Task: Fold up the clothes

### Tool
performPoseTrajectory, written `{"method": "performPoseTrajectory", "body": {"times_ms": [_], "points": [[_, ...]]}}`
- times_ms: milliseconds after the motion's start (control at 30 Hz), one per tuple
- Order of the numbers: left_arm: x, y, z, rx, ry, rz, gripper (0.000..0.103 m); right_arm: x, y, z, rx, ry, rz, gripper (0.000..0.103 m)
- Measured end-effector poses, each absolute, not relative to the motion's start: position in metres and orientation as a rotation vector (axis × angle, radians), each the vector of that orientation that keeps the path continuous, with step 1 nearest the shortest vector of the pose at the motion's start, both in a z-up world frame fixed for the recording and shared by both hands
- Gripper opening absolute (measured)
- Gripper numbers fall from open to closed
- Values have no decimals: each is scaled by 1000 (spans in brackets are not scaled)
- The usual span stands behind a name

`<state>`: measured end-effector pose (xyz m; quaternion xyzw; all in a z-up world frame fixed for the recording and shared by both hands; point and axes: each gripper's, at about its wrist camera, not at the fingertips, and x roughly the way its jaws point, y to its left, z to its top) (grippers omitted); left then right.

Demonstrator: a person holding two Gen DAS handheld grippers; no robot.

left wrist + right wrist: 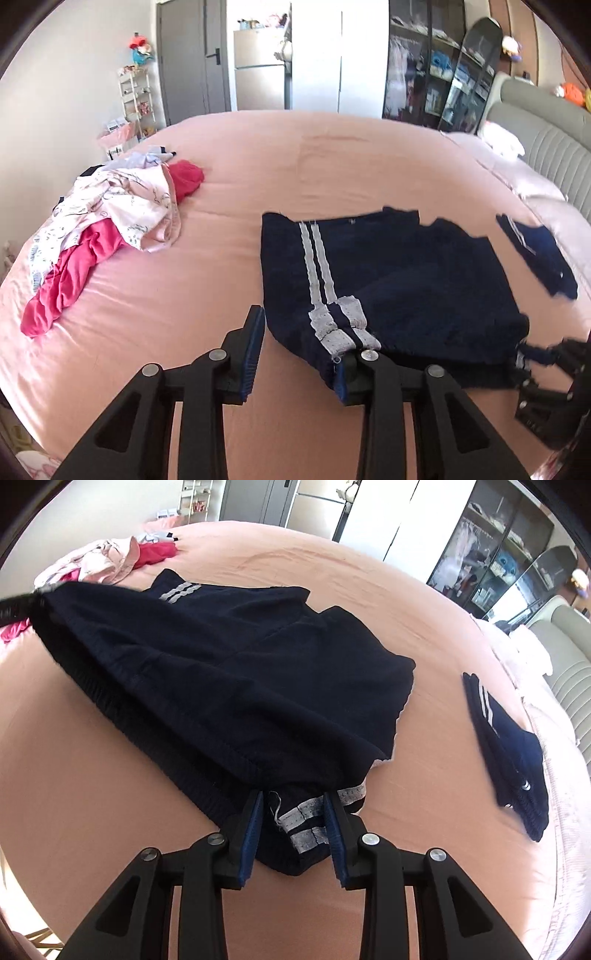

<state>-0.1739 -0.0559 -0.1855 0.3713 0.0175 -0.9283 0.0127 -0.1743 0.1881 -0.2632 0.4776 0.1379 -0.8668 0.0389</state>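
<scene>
We find the navy shorts (399,280) lying folded on the pink bed (258,166). The left gripper (299,354) stands open beside their striped hem; the right gripper (293,825) stands open astride the other striped corner, pads not pressing.

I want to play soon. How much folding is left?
One navy piece already lies folded nearby. The striped shorts are partly folded, with a corner between the right tongs. The pink and white pile is not yet folded, so most of the job is probably left.
</scene>
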Motion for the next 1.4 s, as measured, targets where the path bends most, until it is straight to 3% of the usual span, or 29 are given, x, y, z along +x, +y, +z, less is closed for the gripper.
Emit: {"method": "performPoseTrajectory", "body": {"times_ms": [33,100,133,233,267,300,433,667,800,1067,1100,1200,1233,1267,1300,1400], "points": [[-174,-59,-184,1135,85,-2888,29,-173,193,-262,1477,362,-2660,33],[-188,-65,-192,1173,152,-2806,29,-167,208,-259,1504,179,-2659,54],[-194,-68,-202,1256,182,-2773,29,-164,216,-259,1531,103,-2660,57],[-206,-71,-231,1470,202,-2695,29,-162,227,-259,1557,-35,-2646,57],[-205,-65,-237,1516,147,-2707,29,-164,228,-259,1553,-49,-2639,50],[-202,-57,-240,1523,82,-2727,29,-167,225,-257,1536,-21,-2634,31],[-194,-30,-240,1459,-133,-2821,30,-173,225,-246,1478,-17,-2638,14],[-212,-27,-224,1242,-261,-2824,30,-157,247,-234,1465,-64,-2695,13],[-219,-23,-227,1322,-337,-2814,33,-162,247,-242,1491,-106,-2664,13],[-227,-4,-222,1401,-718,-2986,42,-168,247,-256,1511,-80,-2659,13],[-230,-5,-222,1469,-728,-3007,48,-168,250,-255,1510,-88,-2670,13],[-239,-8,-222,1566,-726,-3049,48,-172,256,-252,1515,-124,-2657,13],[-242,-8,-224,1590,-696,-3061,44,-174,256,-249,1514,-120,-2647,13],[-242,-5,-225,1608,-692,-3049,31,-176,252,-246,1504,-88,-2635,13],[-242,-1,-227,1626,-688,-3037,4,-178,246,-244,1493,-43,-2627,13],[-241,9,-232,1673,-673,-3002,4,-185,229,-243,1496,57,-2589,13]]}}
